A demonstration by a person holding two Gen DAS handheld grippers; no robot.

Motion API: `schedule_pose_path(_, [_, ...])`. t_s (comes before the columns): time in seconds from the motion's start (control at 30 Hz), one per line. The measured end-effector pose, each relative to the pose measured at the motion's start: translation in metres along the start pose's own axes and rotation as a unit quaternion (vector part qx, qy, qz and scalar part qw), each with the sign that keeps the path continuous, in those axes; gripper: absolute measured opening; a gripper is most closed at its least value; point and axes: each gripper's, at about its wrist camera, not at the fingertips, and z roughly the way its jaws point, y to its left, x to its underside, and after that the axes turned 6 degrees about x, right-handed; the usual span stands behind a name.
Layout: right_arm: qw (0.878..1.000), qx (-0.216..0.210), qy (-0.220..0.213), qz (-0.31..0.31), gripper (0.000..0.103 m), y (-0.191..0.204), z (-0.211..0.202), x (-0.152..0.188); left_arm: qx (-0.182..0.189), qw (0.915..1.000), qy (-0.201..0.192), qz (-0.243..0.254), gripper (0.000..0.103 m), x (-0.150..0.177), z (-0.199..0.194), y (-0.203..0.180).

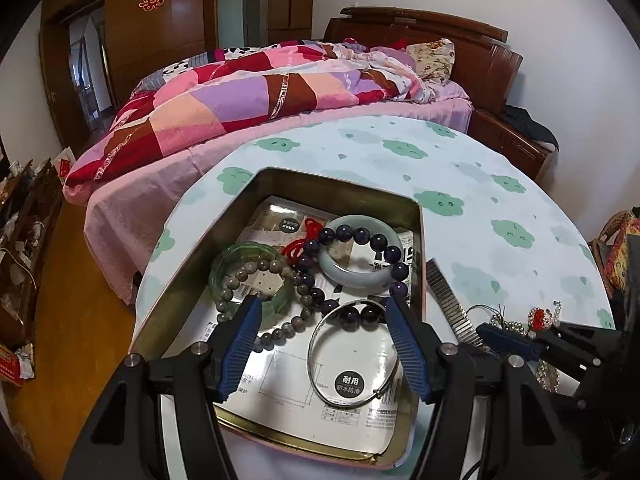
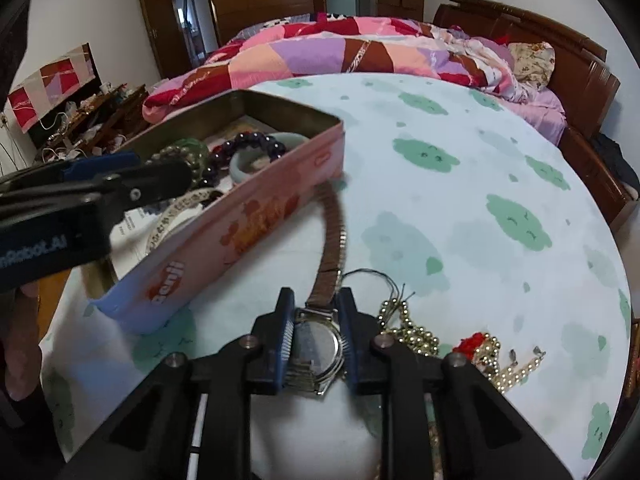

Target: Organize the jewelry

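While bangles and beads already lay in the tin [image 2: 256, 216], our right gripper [image 2: 314, 340] clasped the watch [image 2: 318, 346]; our left gripper [image 1: 324, 344] hung released, necklaces [image 2: 420, 336] waiting on the desk [image 2: 460, 208].

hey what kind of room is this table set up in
Most likely a home bedroom. A bed with a patchwork quilt and a wooden headboard stands right behind the round table, and tall wooden wardrobe doors line the far wall.

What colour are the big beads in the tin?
Dark purple beads, clearest in the left wrist view.
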Motion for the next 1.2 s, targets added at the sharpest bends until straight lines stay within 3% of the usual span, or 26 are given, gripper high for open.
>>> schedule_pose_path(0.03, [1.000, -0.003, -0.010, 0.006, 0.004, -0.002, -0.006, 0.000, -0.001, 1.0000, -0.001, -0.001, 0.065, 0.000, -0.001, 0.000])
schedule_pose_path(0.27, [1.000, -0.021, -0.010, 0.011, 0.005, -0.003, -0.008, 0.001, -0.001, 1.0000, -0.003, 0.006, 0.065, -0.001, -0.003, -0.004])
schedule_pose_path(0.3, [1.000, -0.019, -0.008, 0.015, 0.008, -0.004, -0.008, 0.001, -0.001, 1.0000, -0.002, 0.007, 0.065, -0.001, -0.003, -0.005])
schedule_pose_path(0.37, [1.000, -0.021, 0.000, 0.023, 0.033, -0.005, -0.009, 0.002, -0.002, 1.0000, -0.003, 0.008, 0.065, -0.001, -0.004, -0.005])
schedule_pose_path(0.4, [0.999, -0.027, 0.000, 0.025, 0.052, -0.004, -0.011, 0.002, -0.001, 1.0000, -0.003, 0.007, 0.065, -0.001, -0.004, -0.005])
schedule_pose_path(0.43, [0.999, -0.033, -0.002, 0.025, 0.055, -0.002, -0.016, 0.005, 0.000, 1.0000, -0.004, 0.006, 0.065, -0.001, -0.005, -0.004])
schedule_pose_path(0.57, [0.999, -0.040, 0.008, -0.005, 0.054, 0.016, -0.018, 0.014, -0.002, 1.0000, -0.005, -0.002, 0.065, 0.001, -0.006, -0.001])
schedule_pose_path(0.67, [0.999, -0.013, 0.032, -0.016, 0.052, 0.020, -0.007, 0.016, -0.003, 1.0000, -0.005, -0.004, 0.065, 0.003, -0.008, 0.002])
schedule_pose_path(0.77, [0.999, -0.011, 0.027, -0.017, 0.051, 0.019, -0.006, 0.016, -0.003, 1.0000, -0.005, -0.007, 0.065, 0.006, -0.008, 0.002])
schedule_pose_path(0.87, [0.999, 0.007, 0.019, -0.035, 0.044, 0.024, -0.007, 0.018, -0.003, 1.0000, -0.003, -0.007, 0.065, 0.007, -0.008, 0.002])
schedule_pose_path(1.2, [1.000, -0.013, -0.017, -0.015, 0.042, 0.014, -0.024, 0.017, -0.003, 1.0000, -0.005, -0.007, 0.065, 0.009, -0.011, 0.002])
